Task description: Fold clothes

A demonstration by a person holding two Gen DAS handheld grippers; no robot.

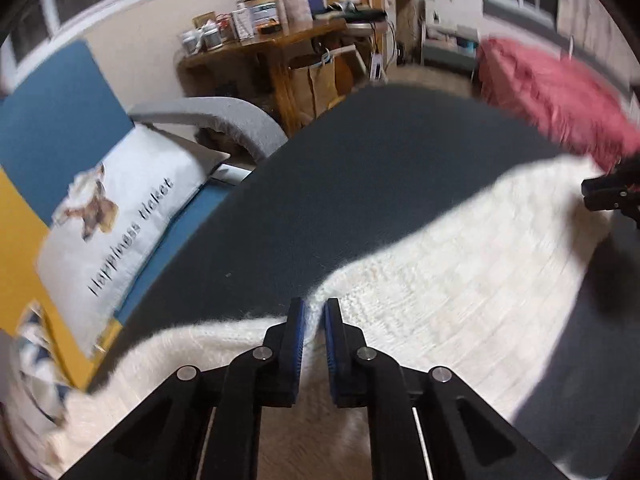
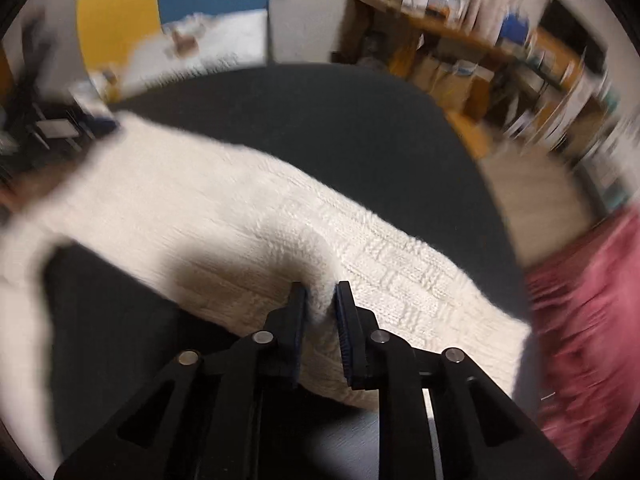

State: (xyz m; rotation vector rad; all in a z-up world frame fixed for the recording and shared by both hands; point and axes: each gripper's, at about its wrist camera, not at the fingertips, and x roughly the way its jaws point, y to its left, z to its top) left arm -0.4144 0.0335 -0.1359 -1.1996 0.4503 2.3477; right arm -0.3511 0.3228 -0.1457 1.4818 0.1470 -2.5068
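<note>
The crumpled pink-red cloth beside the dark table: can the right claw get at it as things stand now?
Probably not at once. The right claw is shut on the cream knitted sweater, so it must release first. Otherwise the way looks free: the crumpled pink-red cloth lies close on its right, nothing between.

left wrist view close behind its tongs (image 1: 315, 312), facing shelves at upper centre, right wrist view equally close, low over the table (image 2: 360, 128), both sharing the white knit (image 1: 440, 280)
</note>
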